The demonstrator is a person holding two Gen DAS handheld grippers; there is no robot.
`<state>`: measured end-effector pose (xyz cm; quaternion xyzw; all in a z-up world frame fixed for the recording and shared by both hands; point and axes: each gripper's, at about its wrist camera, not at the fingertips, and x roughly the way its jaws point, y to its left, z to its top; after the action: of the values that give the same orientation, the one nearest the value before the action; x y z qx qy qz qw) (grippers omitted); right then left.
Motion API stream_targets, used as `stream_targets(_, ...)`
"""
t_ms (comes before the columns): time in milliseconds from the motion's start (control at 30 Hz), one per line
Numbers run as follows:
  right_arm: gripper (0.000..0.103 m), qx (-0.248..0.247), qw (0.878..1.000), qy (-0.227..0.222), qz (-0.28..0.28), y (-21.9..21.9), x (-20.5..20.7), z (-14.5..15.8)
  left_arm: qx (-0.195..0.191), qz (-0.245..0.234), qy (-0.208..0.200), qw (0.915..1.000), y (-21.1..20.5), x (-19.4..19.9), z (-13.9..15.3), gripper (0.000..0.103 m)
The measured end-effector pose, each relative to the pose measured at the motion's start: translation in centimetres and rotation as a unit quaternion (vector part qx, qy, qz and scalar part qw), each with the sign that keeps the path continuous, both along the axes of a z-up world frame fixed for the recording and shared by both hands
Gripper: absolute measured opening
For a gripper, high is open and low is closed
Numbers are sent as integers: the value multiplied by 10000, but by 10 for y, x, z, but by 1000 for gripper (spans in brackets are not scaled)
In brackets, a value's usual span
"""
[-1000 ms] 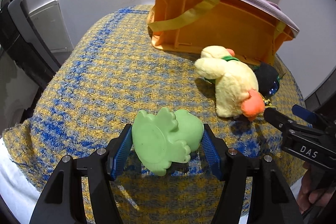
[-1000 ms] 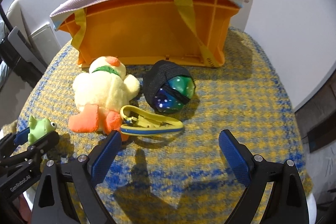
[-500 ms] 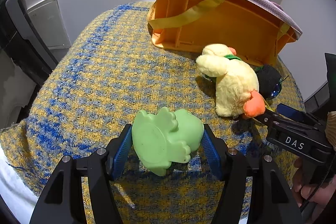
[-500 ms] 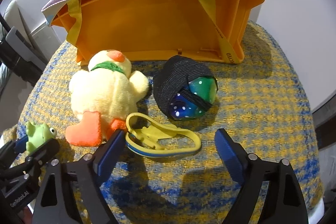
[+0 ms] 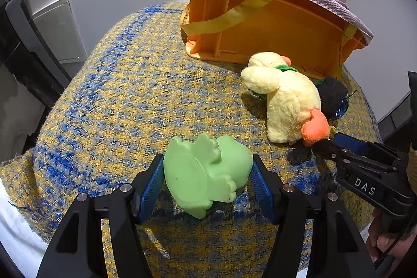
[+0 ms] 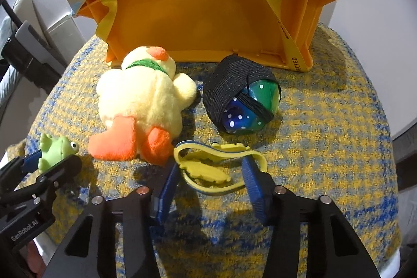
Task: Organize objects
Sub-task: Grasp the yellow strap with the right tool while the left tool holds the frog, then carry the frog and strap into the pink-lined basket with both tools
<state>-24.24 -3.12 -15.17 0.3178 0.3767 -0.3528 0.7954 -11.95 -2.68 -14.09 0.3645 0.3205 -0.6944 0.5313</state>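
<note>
An orange crate (image 6: 208, 17) is tipped on its side at the back of the checked cloth (image 6: 325, 121). A plush duck (image 6: 140, 106) is laid before it. The green frog toy (image 5: 206, 173) is pinched by the left gripper (image 5: 207, 183). The right gripper's (image 6: 208, 181) jaws have just been closing around the yellow clip (image 6: 208, 168), which is flanked closely; contact cannot be told.
</note>
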Motion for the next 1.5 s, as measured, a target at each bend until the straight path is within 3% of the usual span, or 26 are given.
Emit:
stream_targets(33,22,13,10000,3,11,1,0,0,-8,-1,1,10000,0,0,1,63)
stream_targets(200,18,-97,9999,-53,-73,8,-8,6,-41,-8,17,10000,1,0,5,63)
stream_targets(633,13,-370,9988,-248,-196,16,-37,49,-212,-201,170,9994,9,-14,31,63)
stream_targets(800,13,-661,9971,-332,-176,17,-28,71,-276,-225,239,9991,6,-19,47,63)
stream_targets(1500,13,-1396,9870,-786,-138,-4,-27,171,-827,-309,379,9954,-33,-33,141,63)
